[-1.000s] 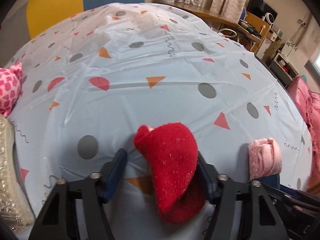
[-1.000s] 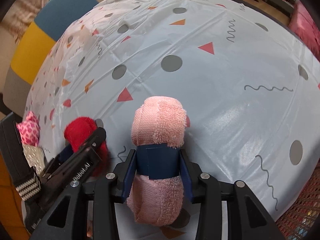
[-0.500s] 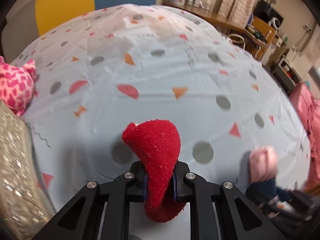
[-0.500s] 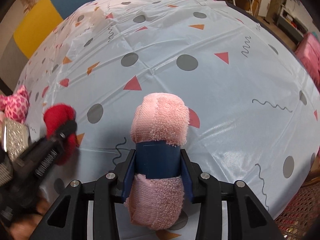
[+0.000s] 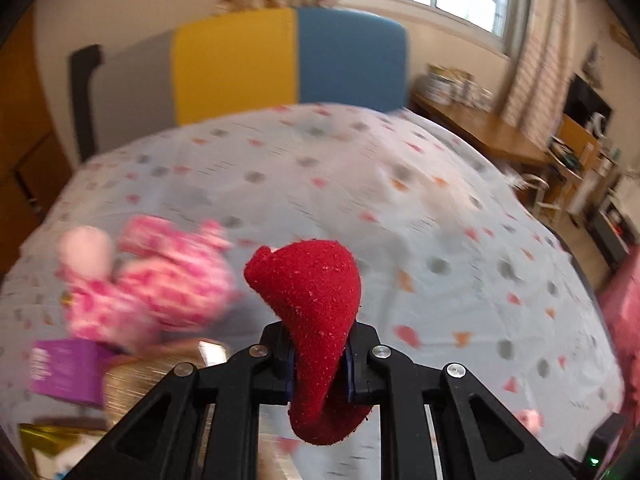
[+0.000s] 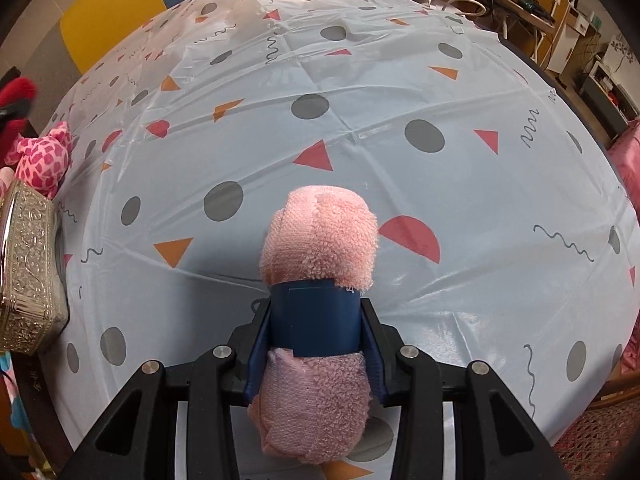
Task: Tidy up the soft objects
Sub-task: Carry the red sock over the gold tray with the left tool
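My left gripper [image 5: 319, 364] is shut on a red fuzzy soft object [image 5: 316, 304] and holds it up above the table. It also shows at the far left of the right wrist view [image 6: 14, 94]. A pink spotted plush toy [image 5: 160, 280] lies on the patterned tablecloth [image 5: 400, 208] to the left of it, blurred; the right wrist view shows the plush [image 6: 44, 160] too. My right gripper [image 6: 314, 332] is shut on a rolled pink towel [image 6: 320, 236] with a dark blue band [image 6: 314, 320], above the table's near part.
A silver embossed box [image 6: 28, 272] sits at the table's left edge, next to the plush. A purple box [image 5: 66, 372] lies near it. A yellow, blue and grey chair back [image 5: 256, 64] stands behind the table. A wooden desk [image 5: 480, 128] is at the right.
My left gripper closed on the red object, lifted it and swung left toward the pink plush and silver box. My right gripper has kept its hold on the towel and moved little.
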{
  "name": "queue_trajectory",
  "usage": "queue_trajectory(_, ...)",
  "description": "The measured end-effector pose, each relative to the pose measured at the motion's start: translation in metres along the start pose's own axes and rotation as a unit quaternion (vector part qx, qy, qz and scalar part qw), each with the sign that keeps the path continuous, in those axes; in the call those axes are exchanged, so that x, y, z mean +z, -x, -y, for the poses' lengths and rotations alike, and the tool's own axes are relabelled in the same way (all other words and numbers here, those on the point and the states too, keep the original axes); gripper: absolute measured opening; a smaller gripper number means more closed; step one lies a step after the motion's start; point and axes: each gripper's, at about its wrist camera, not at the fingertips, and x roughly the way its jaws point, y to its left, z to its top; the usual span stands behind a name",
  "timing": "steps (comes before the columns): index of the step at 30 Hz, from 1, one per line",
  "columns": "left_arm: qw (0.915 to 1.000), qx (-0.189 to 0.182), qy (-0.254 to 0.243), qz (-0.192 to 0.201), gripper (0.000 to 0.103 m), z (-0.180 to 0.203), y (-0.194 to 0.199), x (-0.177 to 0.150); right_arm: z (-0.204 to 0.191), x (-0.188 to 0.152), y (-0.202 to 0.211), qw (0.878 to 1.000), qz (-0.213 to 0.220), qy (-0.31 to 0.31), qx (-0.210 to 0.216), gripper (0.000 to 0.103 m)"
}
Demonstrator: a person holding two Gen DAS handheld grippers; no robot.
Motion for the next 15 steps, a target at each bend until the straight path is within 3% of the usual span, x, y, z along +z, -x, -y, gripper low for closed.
queue_trajectory(8,0.9949,0.093,0.031,0.026,0.017,-0.106,0.033,0.009,-0.002,-0.006,0.005,1.000,0.002,0.023,-0.006,0.041)
queue_trajectory(15,0.9862,0.141,0.084,0.024,0.017,-0.197,0.060,-0.027,-0.006,-0.010,0.007,0.999,0.005,0.040,-0.018,0.041)
